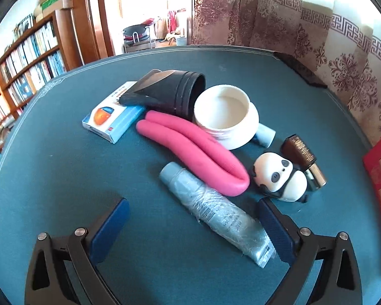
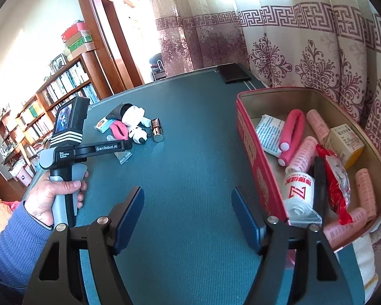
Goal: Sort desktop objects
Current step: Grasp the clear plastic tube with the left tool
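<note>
Left gripper [image 1: 193,225]: jaws spread wide, nothing clamped; the crimped end of the silver-grey tube [image 1: 213,211] lies between the pads, just beside the right one
Right gripper [image 2: 188,218]: jaws partly open over bare table, holding nothing; the red tin [image 2: 261,178] stands just beside its right finger
Tube, place: flat on the teal tabletop [image 1: 63,172], cap pointing away, its upper flank touching the bend of the pink foam curler [image 1: 198,155]
Tube, handling: likely light and soft; foil skin looks slippery and will dent; better gripped across the fuller middle than at the flat crimp, which could slide out
Neighbours: panda figurine [image 1: 279,178] near the right pad, probably easy to knock; white jar [image 1: 226,117], black cup [image 1: 175,91] on its side and medicine box [image 1: 114,117] farther off
Destination: judged to be the tin, already holding rollers, a packet and boxes; room remains near its front wall
</note>
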The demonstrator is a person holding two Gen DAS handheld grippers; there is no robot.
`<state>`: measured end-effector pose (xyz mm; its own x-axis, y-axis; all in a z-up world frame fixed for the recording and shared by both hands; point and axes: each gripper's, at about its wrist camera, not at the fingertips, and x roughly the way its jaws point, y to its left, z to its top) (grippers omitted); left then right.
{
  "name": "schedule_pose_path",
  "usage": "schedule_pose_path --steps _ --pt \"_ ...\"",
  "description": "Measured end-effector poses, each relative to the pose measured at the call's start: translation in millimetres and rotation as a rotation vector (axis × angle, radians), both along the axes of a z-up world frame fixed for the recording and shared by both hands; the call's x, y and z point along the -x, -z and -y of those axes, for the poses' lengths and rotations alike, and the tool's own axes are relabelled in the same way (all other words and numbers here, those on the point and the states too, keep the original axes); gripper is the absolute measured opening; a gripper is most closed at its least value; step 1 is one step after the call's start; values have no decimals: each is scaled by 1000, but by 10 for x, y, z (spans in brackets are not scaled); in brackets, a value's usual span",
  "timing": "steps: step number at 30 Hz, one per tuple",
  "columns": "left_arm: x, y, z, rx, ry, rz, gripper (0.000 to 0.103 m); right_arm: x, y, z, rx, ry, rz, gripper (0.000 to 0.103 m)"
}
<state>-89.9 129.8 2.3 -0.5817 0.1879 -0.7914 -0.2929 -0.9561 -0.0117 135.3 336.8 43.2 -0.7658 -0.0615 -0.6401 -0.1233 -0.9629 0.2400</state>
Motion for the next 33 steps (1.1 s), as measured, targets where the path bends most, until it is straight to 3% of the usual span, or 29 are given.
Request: schedule_pose_path --steps 17,25,30,31,32,33 --pt "9 -15 509 12 -53 24 102 56 104 106 19 -41 23 77" --pt "145 -20 235 20 25 11 99 110 117 176 3 -58 34 77" --pt "168 -93 105 -5 99 -17 49 176 135 186 -4 -56 46 77" --pt "172 -102 107 -12 107 -14 43 205 135 202 -7 -60 46 77" --pt "182 -107 115 -23 110 -10 29 227 137 219 -10 -63 46 77" --pt "185 -115 141 -40 106 0 24 253 139 239 -14 -68 46 77"
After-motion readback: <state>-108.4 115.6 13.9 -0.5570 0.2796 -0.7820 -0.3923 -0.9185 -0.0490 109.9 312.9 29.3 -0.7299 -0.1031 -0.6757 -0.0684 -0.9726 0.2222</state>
